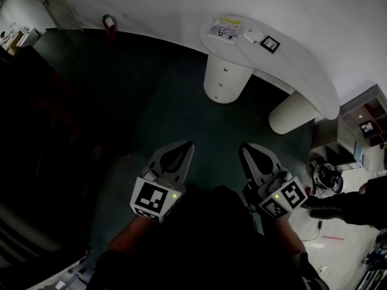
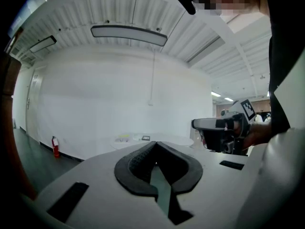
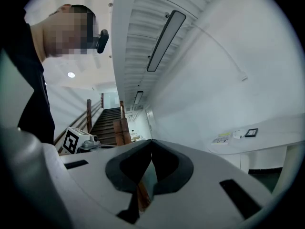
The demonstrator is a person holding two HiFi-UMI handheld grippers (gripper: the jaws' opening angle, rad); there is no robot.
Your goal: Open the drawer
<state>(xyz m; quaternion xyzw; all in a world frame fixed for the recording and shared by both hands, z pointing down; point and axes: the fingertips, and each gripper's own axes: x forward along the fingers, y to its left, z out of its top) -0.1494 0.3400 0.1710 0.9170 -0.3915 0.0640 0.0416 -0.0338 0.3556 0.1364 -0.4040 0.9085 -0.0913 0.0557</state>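
No drawer front shows plainly. A curved white table (image 1: pixel 302 59) stands ahead on two round white pedestals, and the nearer pedestal (image 1: pixel 225 77) has small knobs on its front. My left gripper (image 1: pixel 187 145) and right gripper (image 1: pixel 244 147) hover side by side over the dark floor, well short of the table. Both point toward it. Both are shut with nothing between their jaws. The left gripper view shows shut jaws (image 2: pixel 155 146) with the table (image 2: pixel 143 140) far off. The right gripper view shows shut jaws (image 3: pixel 151 143) with the table (image 3: pixel 259 136) at the right.
On the tabletop lie a booklet (image 1: pixel 225 29), a white object (image 1: pixel 253 36) and a marker card (image 1: pixel 269 43). A red fire extinguisher (image 1: pixel 109 24) stands by the far wall. A dark-gloved hand (image 1: pixel 335 207) reaches in at the right, near shelves (image 1: pixel 366 122). A staircase (image 3: pixel 107 123) lies to the left.
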